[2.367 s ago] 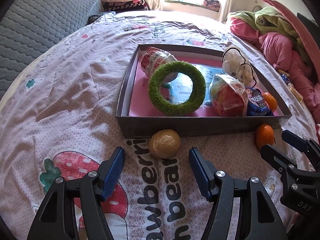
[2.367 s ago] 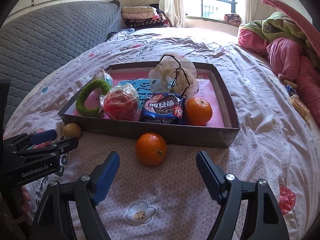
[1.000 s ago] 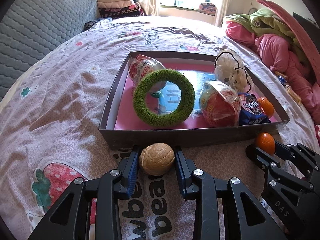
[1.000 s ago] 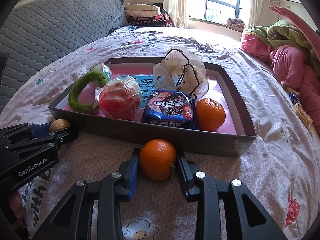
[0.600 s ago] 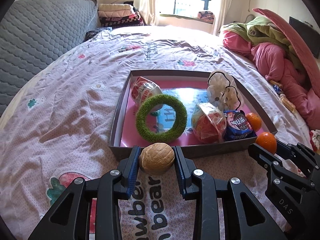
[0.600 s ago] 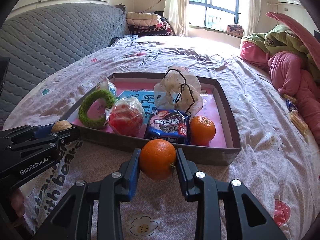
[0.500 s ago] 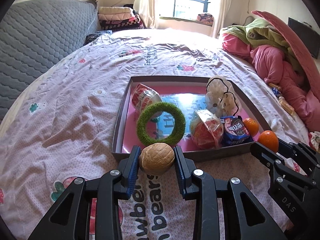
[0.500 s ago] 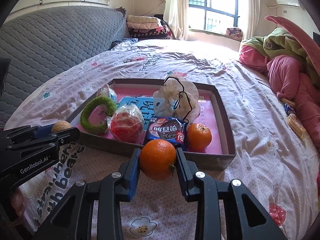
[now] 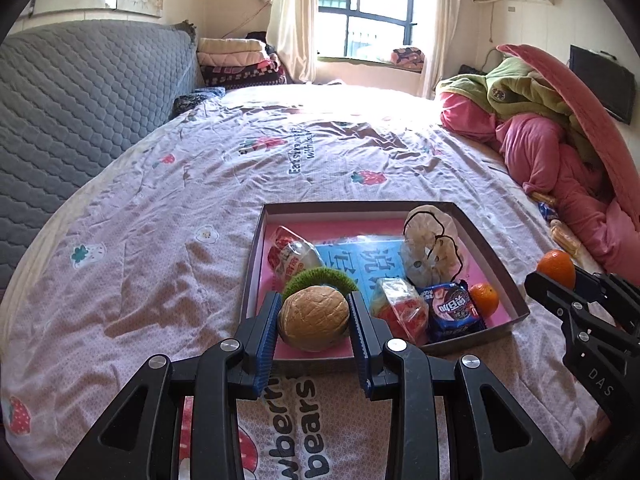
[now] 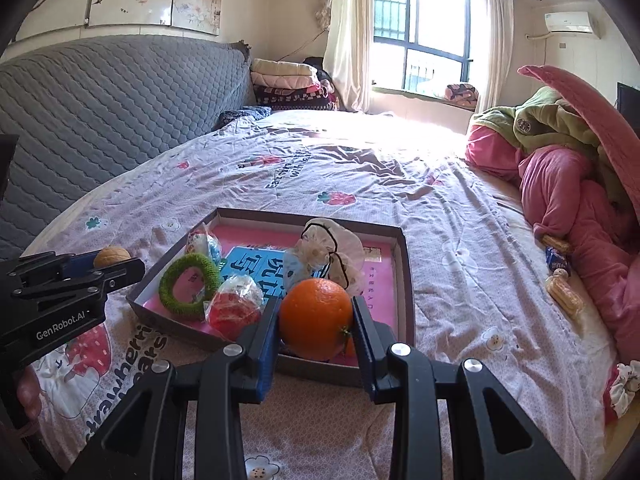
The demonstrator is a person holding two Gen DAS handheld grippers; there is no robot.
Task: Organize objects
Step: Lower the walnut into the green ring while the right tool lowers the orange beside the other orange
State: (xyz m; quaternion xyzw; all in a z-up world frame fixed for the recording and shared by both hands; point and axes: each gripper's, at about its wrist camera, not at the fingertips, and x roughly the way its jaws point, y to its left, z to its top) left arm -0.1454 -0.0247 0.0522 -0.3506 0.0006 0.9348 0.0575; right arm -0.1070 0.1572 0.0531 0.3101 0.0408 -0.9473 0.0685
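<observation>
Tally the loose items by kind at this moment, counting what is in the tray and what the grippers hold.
Oranges: 2, one in the right gripper, one in the tray
Walnuts: 1, in the left gripper
Green rings: 1
Blue snack packets: 1
Clear-wrapped red items: 2
White bags with black handles: 1
Total: 8

Two oranges show: one orange clamped in the right gripper, a second orange in the single shallow box. One walnut, one green ring, one blue snack packet, two grippers, left gripper included
</observation>
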